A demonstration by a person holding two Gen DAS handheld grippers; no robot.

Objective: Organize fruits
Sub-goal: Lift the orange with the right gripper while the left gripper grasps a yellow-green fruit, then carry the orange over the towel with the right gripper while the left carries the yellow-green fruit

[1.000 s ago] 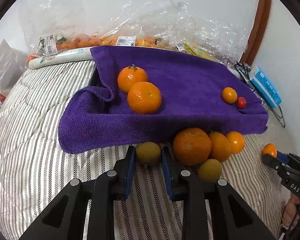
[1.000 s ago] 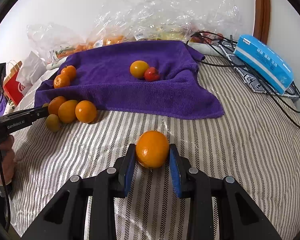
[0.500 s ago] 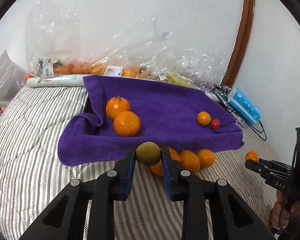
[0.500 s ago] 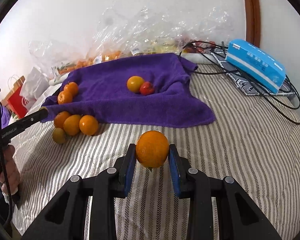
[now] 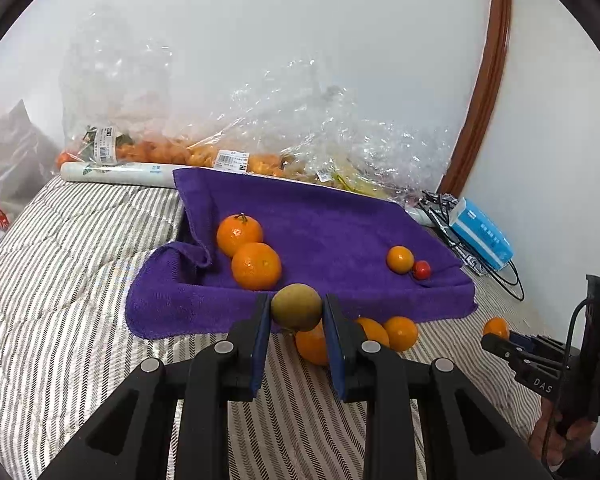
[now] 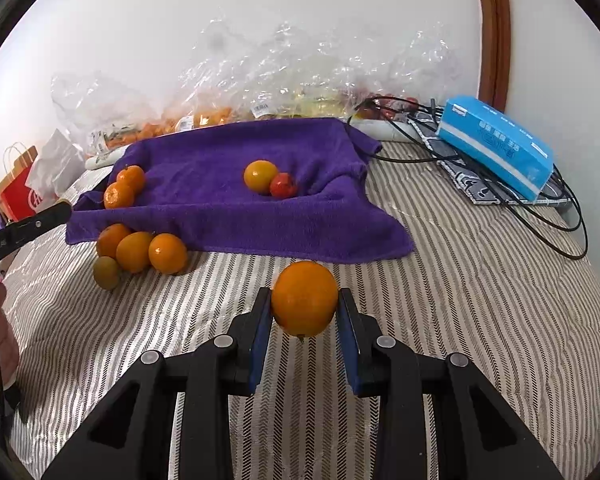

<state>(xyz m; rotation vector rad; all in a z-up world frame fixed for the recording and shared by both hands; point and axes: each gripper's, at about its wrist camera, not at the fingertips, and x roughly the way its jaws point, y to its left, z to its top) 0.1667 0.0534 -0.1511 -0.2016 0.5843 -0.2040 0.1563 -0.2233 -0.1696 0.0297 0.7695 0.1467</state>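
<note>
Clamped in the left claw (image 5: 296,312) is a small greenish-brown fruit (image 5: 296,306), pinched between the two blue pads and lifted clear of the striped bed cover (image 5: 60,300). From this wrist view the fruit hangs in front of the near hem of the purple towel (image 5: 320,224).

The right claw (image 6: 305,306) is closed on an orange (image 6: 304,298), its pads pressing both sides, the fruit raised off the cover just short of the towel's near hem.

The towel lies toward the wall edge of the bed. Two stemmed mandarins (image 5: 248,252) touch each other near the towel's folded left end. A small yellow-orange fruit (image 6: 261,176) and a cherry tomato (image 6: 283,185) sit touching toward its right side.

On the bare cover, right against the towel's near hem on the left, three orange fruits (image 6: 142,249) cluster together, with another greenish-brown fruit (image 6: 106,273) just in front of them.

Clear plastic bags of produce (image 5: 260,136) are heaped along the wall behind the towel. A blue tissue box (image 6: 496,146) rests on black cables (image 6: 540,208) toward the bed's far right corner. A red paper bag (image 6: 20,196) stands past the bed's left edge.
</note>
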